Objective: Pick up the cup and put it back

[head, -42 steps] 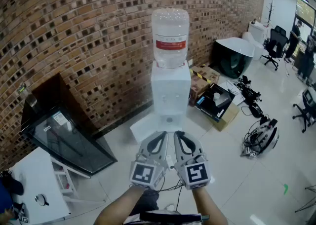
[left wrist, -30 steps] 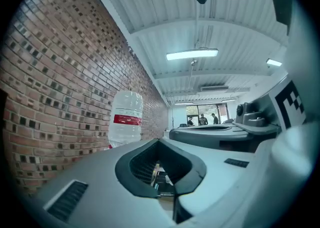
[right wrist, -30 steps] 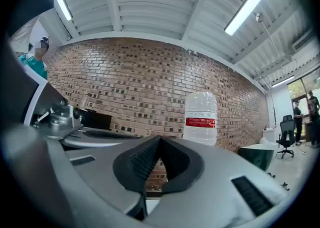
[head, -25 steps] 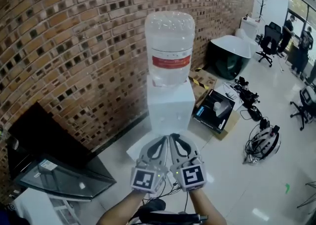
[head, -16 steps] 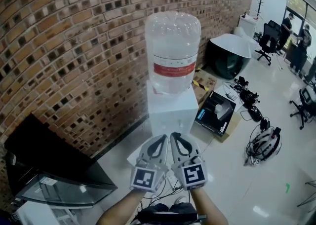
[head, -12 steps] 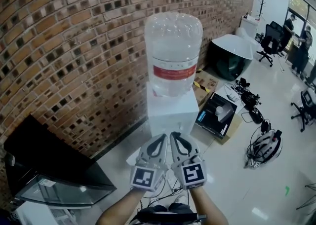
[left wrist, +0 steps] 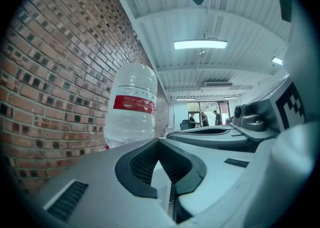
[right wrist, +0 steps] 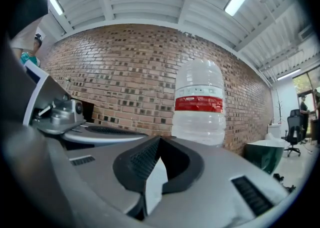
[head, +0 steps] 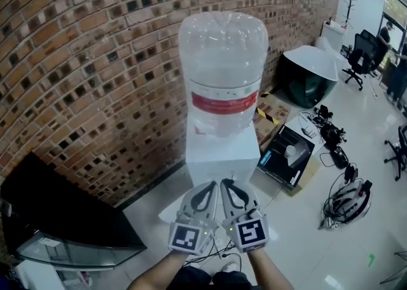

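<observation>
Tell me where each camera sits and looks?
Head view: on the person's head, looking down at the water bottle; shows forearms, left hand-held gripper, right hand-held gripper.
Left gripper view: rides the left hand-held gripper, facing along its shut jaws toward the bottle.
Right gripper view: likewise on the right hand-held gripper.
Shared: all three see the bottle.

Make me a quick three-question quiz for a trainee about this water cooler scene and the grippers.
1. True or false: the right gripper holds a cup.
2. The label band on the water bottle is: A red, B blue, C green.
3. Fill in: behind the white dispenser stands a ___ wall.

Key: 1 false, its jaws are shut with nothing between them; 2 A; 3 brick.
</observation>
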The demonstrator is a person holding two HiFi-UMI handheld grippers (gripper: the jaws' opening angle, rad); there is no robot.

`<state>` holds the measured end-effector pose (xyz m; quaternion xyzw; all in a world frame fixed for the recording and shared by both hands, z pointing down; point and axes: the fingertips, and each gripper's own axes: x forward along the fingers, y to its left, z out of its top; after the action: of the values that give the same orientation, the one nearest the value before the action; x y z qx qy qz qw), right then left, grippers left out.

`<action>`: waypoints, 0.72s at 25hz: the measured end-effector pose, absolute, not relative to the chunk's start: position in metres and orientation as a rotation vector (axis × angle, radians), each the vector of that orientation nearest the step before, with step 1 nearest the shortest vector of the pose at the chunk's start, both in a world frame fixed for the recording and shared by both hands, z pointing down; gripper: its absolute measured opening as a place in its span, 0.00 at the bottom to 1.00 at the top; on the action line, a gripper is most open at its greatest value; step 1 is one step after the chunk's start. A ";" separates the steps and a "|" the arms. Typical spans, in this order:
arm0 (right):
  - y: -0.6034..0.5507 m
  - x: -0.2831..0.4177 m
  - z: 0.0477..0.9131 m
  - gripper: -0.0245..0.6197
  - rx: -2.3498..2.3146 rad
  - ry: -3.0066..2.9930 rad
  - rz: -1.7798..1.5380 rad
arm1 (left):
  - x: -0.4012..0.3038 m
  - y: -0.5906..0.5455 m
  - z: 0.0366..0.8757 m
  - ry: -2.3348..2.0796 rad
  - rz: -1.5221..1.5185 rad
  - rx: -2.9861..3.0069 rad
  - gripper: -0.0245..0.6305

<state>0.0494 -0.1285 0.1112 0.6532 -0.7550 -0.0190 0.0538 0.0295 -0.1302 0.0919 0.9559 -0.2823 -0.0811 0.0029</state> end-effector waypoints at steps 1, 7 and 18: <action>-0.131 0.054 0.122 0.04 1.976 -2.299 -0.051 | 0.033 -0.134 0.099 -0.896 -0.282 3.004 0.03; -0.146 0.076 0.213 0.04 1.961 -2.304 -0.056 | 0.053 -0.153 0.185 -0.923 -0.291 3.027 0.03; -0.176 0.091 0.424 0.04 1.971 -2.317 -0.062 | 0.066 -0.175 0.393 -0.943 -0.286 3.054 0.03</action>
<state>0.0911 -0.1763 0.4240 0.6470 -0.7606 -0.0203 0.0494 0.0656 -0.1752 0.3933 0.9512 -0.2936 -0.0891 -0.0337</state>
